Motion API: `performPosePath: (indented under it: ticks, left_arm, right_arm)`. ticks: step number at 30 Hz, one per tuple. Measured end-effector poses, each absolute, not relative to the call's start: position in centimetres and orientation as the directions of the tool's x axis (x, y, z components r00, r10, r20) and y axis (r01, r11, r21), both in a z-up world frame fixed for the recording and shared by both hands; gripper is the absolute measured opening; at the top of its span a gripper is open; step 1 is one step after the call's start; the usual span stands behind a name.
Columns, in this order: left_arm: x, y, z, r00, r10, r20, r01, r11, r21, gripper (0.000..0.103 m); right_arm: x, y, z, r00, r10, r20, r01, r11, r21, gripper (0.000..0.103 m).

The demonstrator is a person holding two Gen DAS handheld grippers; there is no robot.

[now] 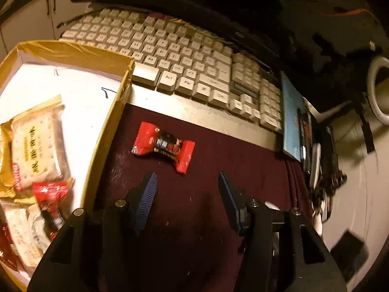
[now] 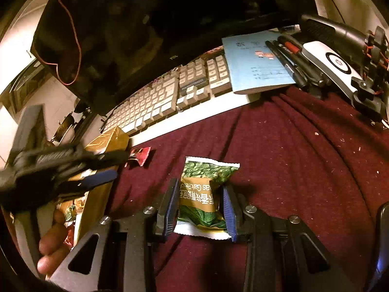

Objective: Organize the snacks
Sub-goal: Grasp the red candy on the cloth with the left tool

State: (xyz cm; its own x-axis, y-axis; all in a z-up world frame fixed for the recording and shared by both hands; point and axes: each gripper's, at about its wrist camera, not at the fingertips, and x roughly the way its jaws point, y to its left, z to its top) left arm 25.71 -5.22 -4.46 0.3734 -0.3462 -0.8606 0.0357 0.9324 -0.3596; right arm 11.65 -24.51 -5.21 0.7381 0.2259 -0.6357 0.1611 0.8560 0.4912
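Observation:
A red-and-black candy (image 1: 164, 146) lies on the maroon cloth (image 1: 218, 170), just ahead of my open, empty left gripper (image 1: 187, 178). To its left stands a gold-rimmed box (image 1: 110, 124) holding cracker packets (image 1: 36, 143) and red candies (image 1: 49, 192). In the right wrist view my right gripper (image 2: 200, 189) is closed around a green pea snack packet (image 2: 205, 194) lying on the cloth (image 2: 291, 170). The left gripper (image 2: 104, 165) shows there blurred, above the box edge (image 2: 97, 194), near the red candy (image 2: 139, 155).
A beige keyboard (image 1: 182, 63) lies behind the cloth. A blue notebook (image 2: 255, 60) with pens (image 2: 289, 58) sits at its right end. A white device (image 2: 333, 65) and cables are at the far right. A white ring-shaped object (image 1: 376, 90) stands right.

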Motion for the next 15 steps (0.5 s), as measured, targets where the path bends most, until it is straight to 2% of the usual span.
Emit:
performPosePath:
  ticks: [6, 13, 14, 15]
  left_arm:
    - [28.0, -5.0, -5.0, 0.385, -0.297, -0.874, -0.081, 0.932, -0.352, 0.047]
    - [30.4, -7.8, -6.1, 0.358, -0.144, -0.923, -0.078, 0.98, -0.183, 0.047]
    - [30.3, -8.4, -6.1, 0.363, -0.114, -0.925, -0.06, 0.988, -0.145, 0.046]
    - [30.1, -8.8, -6.2, 0.368, -0.089, -0.926, -0.042, 0.993, -0.112, 0.041]
  right_arm:
    - [11.4, -24.3, -5.1, 0.744, 0.238, -0.624, 0.141, 0.857, 0.495, 0.035]
    - [11.2, -24.4, -5.1, 0.752, 0.249, -0.611, 0.126, 0.854, 0.504, 0.035]
    - [11.2, -24.4, -5.1, 0.752, 0.251, -0.609, 0.124, 0.855, 0.504, 0.035]
    - [11.2, -24.3, -5.1, 0.752, 0.251, -0.609, 0.124, 0.855, 0.504, 0.035]
